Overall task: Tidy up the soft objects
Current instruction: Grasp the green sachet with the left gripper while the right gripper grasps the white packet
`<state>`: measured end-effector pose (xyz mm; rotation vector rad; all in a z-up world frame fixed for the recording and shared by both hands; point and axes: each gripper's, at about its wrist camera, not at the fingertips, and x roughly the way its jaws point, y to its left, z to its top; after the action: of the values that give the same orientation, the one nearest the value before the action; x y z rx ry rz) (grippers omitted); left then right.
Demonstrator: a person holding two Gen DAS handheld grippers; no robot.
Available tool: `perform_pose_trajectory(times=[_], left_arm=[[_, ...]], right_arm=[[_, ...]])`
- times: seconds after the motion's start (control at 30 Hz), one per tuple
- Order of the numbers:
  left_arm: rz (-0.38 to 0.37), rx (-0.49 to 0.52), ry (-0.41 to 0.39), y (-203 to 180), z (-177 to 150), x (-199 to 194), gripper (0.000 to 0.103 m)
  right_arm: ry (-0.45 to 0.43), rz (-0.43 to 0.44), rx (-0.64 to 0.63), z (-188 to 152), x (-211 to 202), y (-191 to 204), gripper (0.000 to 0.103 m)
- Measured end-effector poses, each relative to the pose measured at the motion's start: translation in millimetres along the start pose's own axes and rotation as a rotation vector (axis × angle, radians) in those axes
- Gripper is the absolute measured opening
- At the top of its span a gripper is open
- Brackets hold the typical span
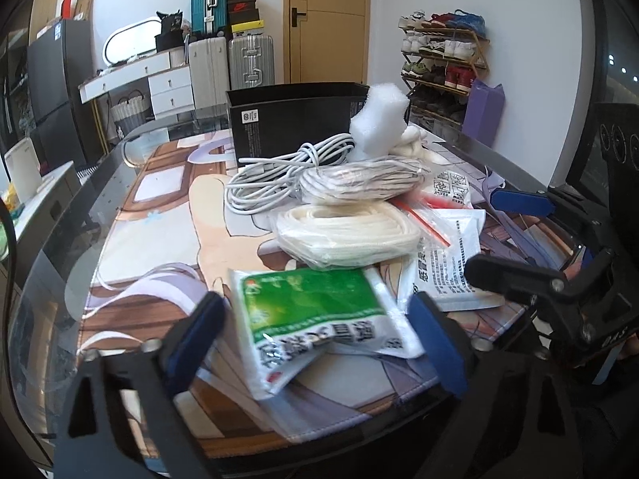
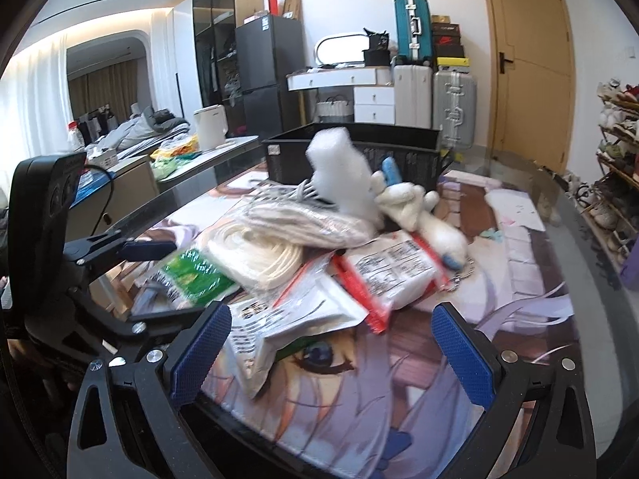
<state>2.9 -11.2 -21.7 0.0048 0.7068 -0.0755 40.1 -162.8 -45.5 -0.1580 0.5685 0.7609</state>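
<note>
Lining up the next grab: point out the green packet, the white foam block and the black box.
green packet [image 1: 315,303], left wrist view, green printed panel.
white foam block [image 1: 381,115], left wrist view, block's middle.
black box [image 1: 295,123], left wrist view, front wall.

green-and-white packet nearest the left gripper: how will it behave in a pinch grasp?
The green-and-white packet looks like a thin, flat plastic pouch, so probably floppy and likely to droop. Its glossy film may slip on the pads. It looks light, and its far edge seems tucked under the bagged white cord coil, which may shift.
</note>
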Motion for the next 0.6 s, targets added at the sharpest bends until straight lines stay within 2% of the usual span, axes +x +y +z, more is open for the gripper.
perform_pose_trajectory(times=[0.03,0.1,0.2,0.47,0.6], left_arm=[[-0.003,0.001,-0.004,0,1,-1,0.080],[-0.009,-0.009,-0.012,3,1,-2,0.069],[-0.019,-0.029,-0.019,6,2,-3,0.063],[-0.025,-0.041,-0.022,8,4,-2,0.061],[-0.026,-0.041,-0.023,8,3,-2,0.060]], right_arm=[[0.001,0.002,-0.010,-1,0,3,0.103],[0.007,0.006,-0.039,-1,2,9,0.103],[0.013,0.018,-0.064,-3,4,17,0.103],[0.034,0.025,-0.103,-4,12,26,0.101],[0.052,0.023,-0.112,-3,17,27,0.091]])
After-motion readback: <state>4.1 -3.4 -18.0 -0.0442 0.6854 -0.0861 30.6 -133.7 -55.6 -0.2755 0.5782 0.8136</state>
